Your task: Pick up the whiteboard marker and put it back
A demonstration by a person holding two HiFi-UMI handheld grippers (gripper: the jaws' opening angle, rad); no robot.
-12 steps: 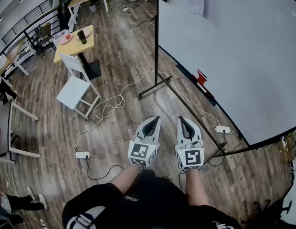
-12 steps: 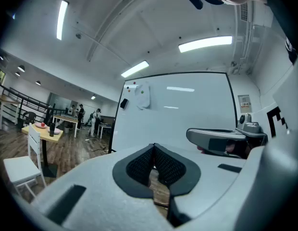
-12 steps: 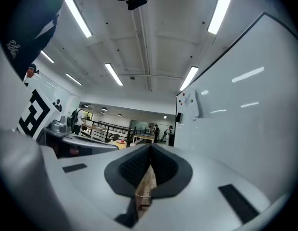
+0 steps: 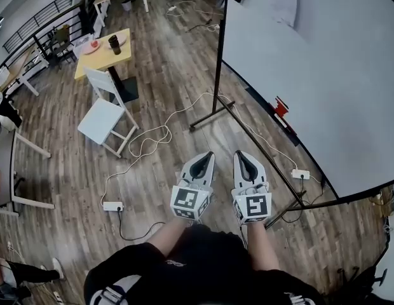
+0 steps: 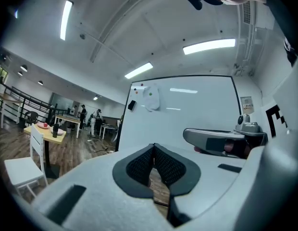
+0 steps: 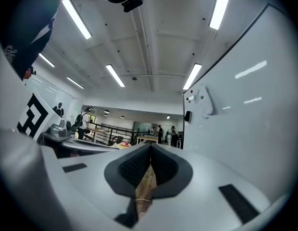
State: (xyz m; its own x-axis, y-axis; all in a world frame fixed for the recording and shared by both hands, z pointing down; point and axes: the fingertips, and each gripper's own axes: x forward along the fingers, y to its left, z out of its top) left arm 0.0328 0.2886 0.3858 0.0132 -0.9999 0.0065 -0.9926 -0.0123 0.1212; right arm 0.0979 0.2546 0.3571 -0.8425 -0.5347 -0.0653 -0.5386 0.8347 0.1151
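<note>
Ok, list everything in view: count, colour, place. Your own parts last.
whiteboard: one, white, standing at right
red item: one, red, at the whiteboard's lower edge; too small to identify
table: one, yellow, upper left
cup: one, dark, on the table
chair: one, white, beside the table
floor: wooden, brown, throughout
cable: one, white, trailing across the floor
power strips: two, white, on the floor
left gripper: one, white-grey, shut, empty
right gripper: one, white-grey, shut, empty
</note>
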